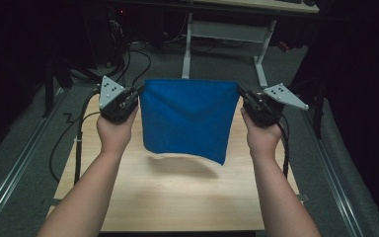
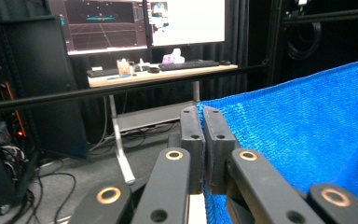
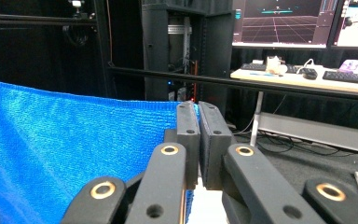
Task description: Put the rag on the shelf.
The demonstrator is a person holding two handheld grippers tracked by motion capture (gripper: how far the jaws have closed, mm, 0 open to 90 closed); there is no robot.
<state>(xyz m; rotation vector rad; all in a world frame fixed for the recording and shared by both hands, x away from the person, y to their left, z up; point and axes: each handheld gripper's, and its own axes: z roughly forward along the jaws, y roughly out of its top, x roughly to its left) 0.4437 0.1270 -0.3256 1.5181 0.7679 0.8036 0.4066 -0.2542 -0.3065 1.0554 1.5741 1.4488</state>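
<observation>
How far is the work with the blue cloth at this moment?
Done: both upper corners are pinched, one by the left tool, one by the right tool. In hand: the blue cloth hangs stretched between them, clear of the wooden table, with its shadow beneath. Left, probably: laying it down and folding it; no fold is visible yet.

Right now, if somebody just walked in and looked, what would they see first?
First the bright blue knitted cloth, hanging in the air above the middle of the pale wooden table, stretched between two hands. The black left gripper pinches its top left corner and the black right gripper pinches its top right corner, both shut tight. Behind, lit computer screens glow over a desk in the dark room.
</observation>
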